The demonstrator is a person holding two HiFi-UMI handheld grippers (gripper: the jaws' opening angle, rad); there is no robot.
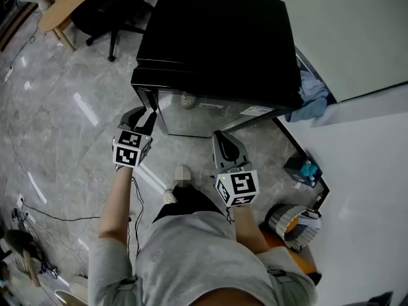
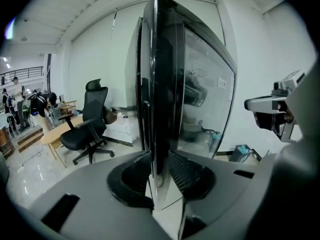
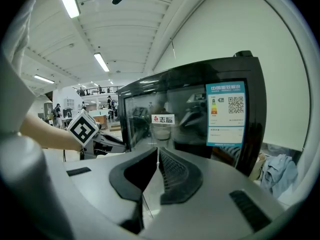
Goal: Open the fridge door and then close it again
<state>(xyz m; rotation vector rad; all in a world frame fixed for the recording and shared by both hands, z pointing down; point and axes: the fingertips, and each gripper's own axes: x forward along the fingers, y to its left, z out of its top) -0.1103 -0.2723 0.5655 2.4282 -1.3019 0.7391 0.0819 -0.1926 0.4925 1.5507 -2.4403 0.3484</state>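
Because the left gripper (image 1: 145,117) has its two jaws pinched on the thin side edge of the fridge door (image 1: 210,110), I think the door-moving step is in hand. In the left gripper view, the left gripper (image 2: 160,156) has one dark pad on each side of that edge, partly open but pressed on the door. The fridge door (image 2: 200,84) stands right in the middle of that view, and a thin crack shows between it and the fridge body. It looks only a little bit open. I cannot tell whether it is just starting to open or almost shut again. Either way, the next move should be a slow swing in a curve, because the door turns about its far side. The grip has to stay tight, since the shiny edge could slip out. The right gripper (image 1: 223,142) hangs in front of the glass, near it but not touching. In its own view, the right gripper (image 3: 156,151) has its jaws close together with nothing in them. It faces the fridge door (image 3: 185,119) and a blue and white sticker (image 3: 226,113) on the glass. The black fridge (image 1: 217,37) sits on the grey floor (image 1: 57,126), near a white wall. The left arm reaches out almost straight, with its gripper tipped down at the door's edge. The right arm is bent and closer to the body, and its gripper points nearly level at the glass.
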